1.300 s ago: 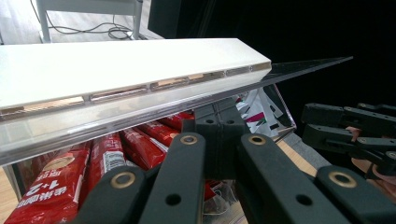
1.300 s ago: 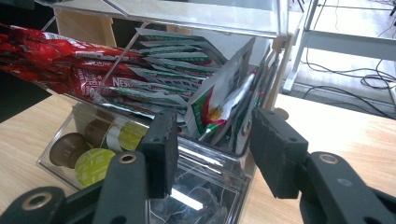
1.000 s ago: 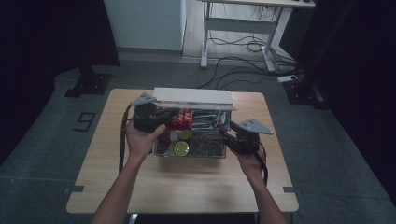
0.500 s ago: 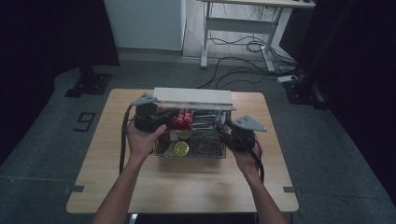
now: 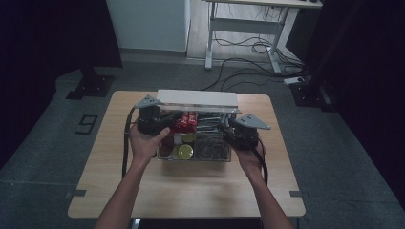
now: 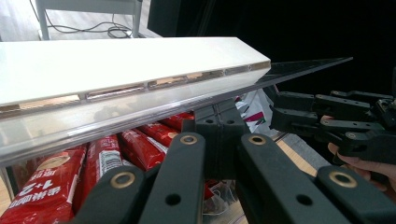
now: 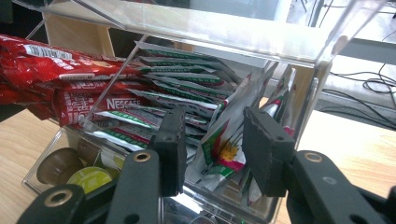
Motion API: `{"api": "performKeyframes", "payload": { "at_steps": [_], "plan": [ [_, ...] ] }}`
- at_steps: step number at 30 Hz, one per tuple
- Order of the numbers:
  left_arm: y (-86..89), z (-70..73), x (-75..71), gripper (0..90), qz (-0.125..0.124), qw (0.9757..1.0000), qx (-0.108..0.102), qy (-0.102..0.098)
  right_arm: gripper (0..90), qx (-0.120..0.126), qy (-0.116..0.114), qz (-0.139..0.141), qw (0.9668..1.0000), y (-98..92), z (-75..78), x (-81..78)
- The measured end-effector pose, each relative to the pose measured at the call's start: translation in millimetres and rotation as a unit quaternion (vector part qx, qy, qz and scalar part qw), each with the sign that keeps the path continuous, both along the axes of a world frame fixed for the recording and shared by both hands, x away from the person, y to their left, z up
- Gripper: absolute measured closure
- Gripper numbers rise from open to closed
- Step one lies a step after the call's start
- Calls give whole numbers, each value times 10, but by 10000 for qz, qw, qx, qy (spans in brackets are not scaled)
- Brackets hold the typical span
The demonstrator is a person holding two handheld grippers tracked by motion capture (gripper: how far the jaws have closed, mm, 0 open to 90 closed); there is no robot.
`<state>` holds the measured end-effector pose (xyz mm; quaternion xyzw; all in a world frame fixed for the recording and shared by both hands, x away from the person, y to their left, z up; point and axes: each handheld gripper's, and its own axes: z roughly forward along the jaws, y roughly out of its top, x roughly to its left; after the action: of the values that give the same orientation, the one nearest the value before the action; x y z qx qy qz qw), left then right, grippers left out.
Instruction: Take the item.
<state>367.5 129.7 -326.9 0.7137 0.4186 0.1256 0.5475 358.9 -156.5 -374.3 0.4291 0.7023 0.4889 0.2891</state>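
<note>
Since the earlier frame the right claw has edged left to the clear organiser box at frame centre on the worktop, its jaws closing, still apart, around a flower-printed sachet without pressing it. Left claw is shut under the raised lid; whether it pinches anything is hidden. Inside: red "NESCAFE" sticks, green-striped sachets, capsules, their lettering unreadable.

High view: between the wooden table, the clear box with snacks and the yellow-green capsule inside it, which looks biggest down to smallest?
1. Wooden table, by far the largest.
2. Clear box standing on it.
3. Yellow-green capsule, a small disc in the box's front compartment.
</note>
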Motion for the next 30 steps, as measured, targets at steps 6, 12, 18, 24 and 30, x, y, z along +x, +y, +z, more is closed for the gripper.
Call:
{"api": "performKeyframes", "payload": {
  "at_steps": [6, 12, 18, 24, 30],
  "plan": [
    [-12, 0, -8, 900, 5, 10000, -17, -15, 600, -59, 9, -29, 10000, 45, -4, 48],
    [-18, -5, -6, 900, 2, 10000, 18, -19, 600, -64, 37, -86, 9999, 59, -24, 91],
    [-23, -20, -5, 900, 10, 10000, 13, -15, 612, -107, 32, -163, 9998, 75, -45, 125],
    [-26, -28, -1, 900, 7, 10000, 29, -7, 628, -199, 78, -235, 9995, 103, -75, 158],
    [-29, -34, -3, 900, 8, 10000, 36, -3, 639, -232, 151, -287, 9992, 123, -94, 197]
  ]
}}
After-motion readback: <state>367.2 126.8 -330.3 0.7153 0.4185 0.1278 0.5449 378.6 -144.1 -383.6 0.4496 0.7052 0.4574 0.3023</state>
